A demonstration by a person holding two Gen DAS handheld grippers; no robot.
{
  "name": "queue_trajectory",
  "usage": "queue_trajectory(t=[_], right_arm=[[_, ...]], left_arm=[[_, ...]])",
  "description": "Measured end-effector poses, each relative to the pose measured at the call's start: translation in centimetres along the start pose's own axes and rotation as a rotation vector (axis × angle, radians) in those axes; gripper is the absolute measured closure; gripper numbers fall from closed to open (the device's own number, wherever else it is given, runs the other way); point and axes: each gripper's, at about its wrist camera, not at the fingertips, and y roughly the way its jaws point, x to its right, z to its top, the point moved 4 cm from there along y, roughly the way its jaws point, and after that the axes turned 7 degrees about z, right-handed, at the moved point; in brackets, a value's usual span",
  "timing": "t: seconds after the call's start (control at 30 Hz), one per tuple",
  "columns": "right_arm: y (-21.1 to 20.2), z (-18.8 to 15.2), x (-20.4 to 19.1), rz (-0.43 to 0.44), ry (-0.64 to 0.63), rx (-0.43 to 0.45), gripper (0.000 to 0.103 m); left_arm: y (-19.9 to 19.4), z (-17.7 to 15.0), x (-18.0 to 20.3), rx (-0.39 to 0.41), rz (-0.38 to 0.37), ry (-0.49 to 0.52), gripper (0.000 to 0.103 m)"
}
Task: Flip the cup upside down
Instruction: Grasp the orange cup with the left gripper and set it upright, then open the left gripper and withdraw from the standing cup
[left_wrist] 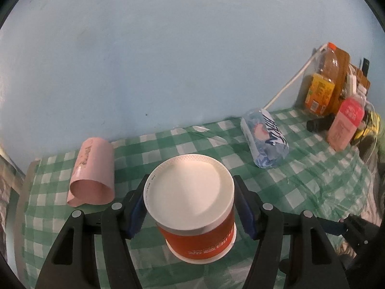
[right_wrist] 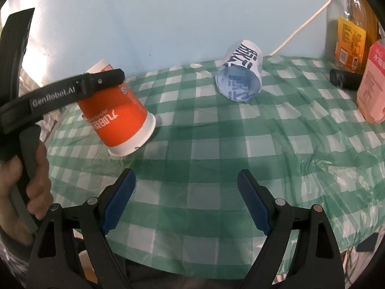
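Since the fisheye cuts off the edges, you can't see where the green checked tablecloth point(right_wrist: 216, 144) ends on your side, and the clutter at the far right is a blur: a big bottle with an orange cap point(left_wrist: 330, 72), a pink carton point(left_wrist: 344, 125) and some dark stubby thing just beside it that you can't make out. The blue-printed cup point(right_wrist: 240, 77) lies on its side near the wall, mouth facing the right wrist view, and a pink cup point(left_wrist: 92, 175) lies on its side at the left.

Your orange cup point(left_wrist: 192, 207) sits between the fingers of your left gripper point(left_wrist: 192, 202), white base up and facing the left camera, mouth down. From the right view it's tilted, one edge of the rim touching the cloth; the upper part is hidden behind the gripper's black finger. The blue pads look pressed against its sides, so it's clamped on the cup. The print on it is too small to read.

Your right gripper point(right_wrist: 186, 202) hangs over bare cloth with its jaws spread wide, holding nothing.
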Motion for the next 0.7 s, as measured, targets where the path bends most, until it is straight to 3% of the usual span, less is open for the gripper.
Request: queue_trajectory(t=[0.2, 0.27, 0.33, 0.47, 0.7], right_arm=[[0.1, -0.1, 0.3, 0.004, 0.012, -0.009, 0.016], [0.0, -0.2, 0.3, 0.004, 0.012, -0.008, 0.016], [0.1, -0.2, 0.4, 0.002, 0.015, -0.012, 0.016], [0.1, -0.2, 0.5, 0.002, 0.016, -0.013, 0.016], [-0.5, -0.3, 0.1, -0.006, -0.003, -0.010, 0.016]], left_arm=[[0.0, -0.7, 1.0, 0.030, 0.013, 0.038, 0.036], [-0.1, -0.9, 1.2, 0.039, 0.030, 0.048, 0.019], [-0.5, -1.1, 1.4, 0.066, 0.039, 0.061, 0.009], [-1.2, -1.3, 1.7, 0.105, 0.065, 0.087, 0.009], [-3.6, -1.5, 0.0, 0.149, 0.050, -0.003, 0.008]])
